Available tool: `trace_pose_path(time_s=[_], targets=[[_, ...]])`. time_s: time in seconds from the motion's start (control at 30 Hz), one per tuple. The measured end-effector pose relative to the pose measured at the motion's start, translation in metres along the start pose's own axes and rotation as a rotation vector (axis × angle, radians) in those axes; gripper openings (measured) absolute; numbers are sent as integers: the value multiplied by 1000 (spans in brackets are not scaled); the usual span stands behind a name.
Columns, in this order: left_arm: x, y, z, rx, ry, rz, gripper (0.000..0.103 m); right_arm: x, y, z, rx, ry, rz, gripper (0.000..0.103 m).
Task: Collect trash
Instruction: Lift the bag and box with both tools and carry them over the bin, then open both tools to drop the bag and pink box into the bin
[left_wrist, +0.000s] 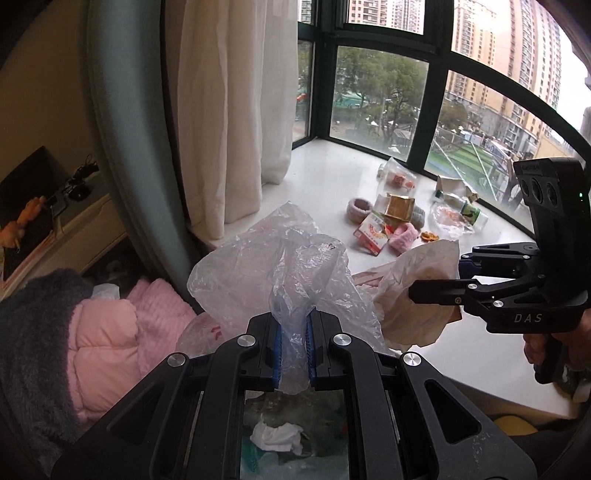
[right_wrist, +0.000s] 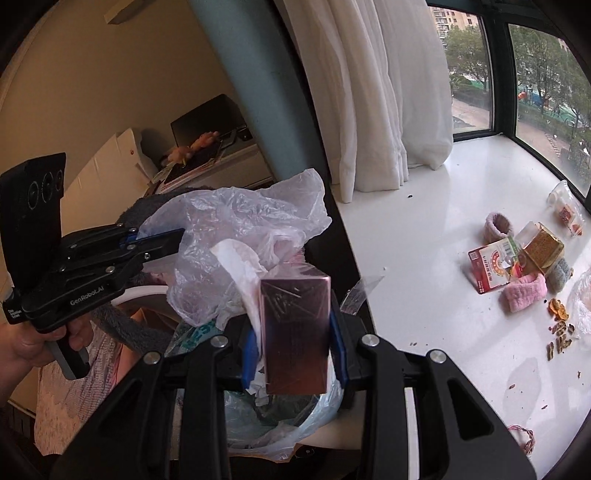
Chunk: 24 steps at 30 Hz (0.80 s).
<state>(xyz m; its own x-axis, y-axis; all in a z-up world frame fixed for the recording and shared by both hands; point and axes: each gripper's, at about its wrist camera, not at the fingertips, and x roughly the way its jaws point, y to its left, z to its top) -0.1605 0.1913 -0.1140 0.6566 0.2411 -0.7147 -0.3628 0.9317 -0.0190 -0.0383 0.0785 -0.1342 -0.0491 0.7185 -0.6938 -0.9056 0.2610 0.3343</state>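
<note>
Trash collection midway: left wrist view shows the left gripper (left_wrist: 294, 347) clamped on the plastic bag (left_wrist: 280, 266), litter (left_wrist: 391, 218) on the sill (left_wrist: 325, 173) at 1 o'clock. Right wrist view shows the right gripper (right_wrist: 294, 350) pinching a pink box (right_wrist: 295, 332) and tissue (right_wrist: 240, 273) over the bin (right_wrist: 295, 424); wrappers (right_wrist: 517, 258) at 3 o'clock remain.

I'm working in a home, a bedroom in a high-rise flat by the look of it. A white bay-window sill (left_wrist: 332, 162) runs under dark-framed panes, with white curtains (left_wrist: 229, 110) hanging at its left end. Far outside I see apartment towers (left_wrist: 509, 66) and trees. On the near left lie a pink quilted garment (left_wrist: 107, 343) and a dresser with a laptop (right_wrist: 207, 122).
</note>
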Motion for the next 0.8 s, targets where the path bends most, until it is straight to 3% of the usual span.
trace_pose_path(time_s=[0.33, 0.53, 0.8], targets=[[-7, 33, -62, -37, 88, -7, 9, 53, 40, -31, -82, 154, 26, 31], [6, 26, -95, -38, 174, -81, 9, 83, 46, -56, -132, 262, -4, 31], [29, 16, -132, -53, 259, -125, 9, 107, 45, -78, -182, 338, -18, 31]])
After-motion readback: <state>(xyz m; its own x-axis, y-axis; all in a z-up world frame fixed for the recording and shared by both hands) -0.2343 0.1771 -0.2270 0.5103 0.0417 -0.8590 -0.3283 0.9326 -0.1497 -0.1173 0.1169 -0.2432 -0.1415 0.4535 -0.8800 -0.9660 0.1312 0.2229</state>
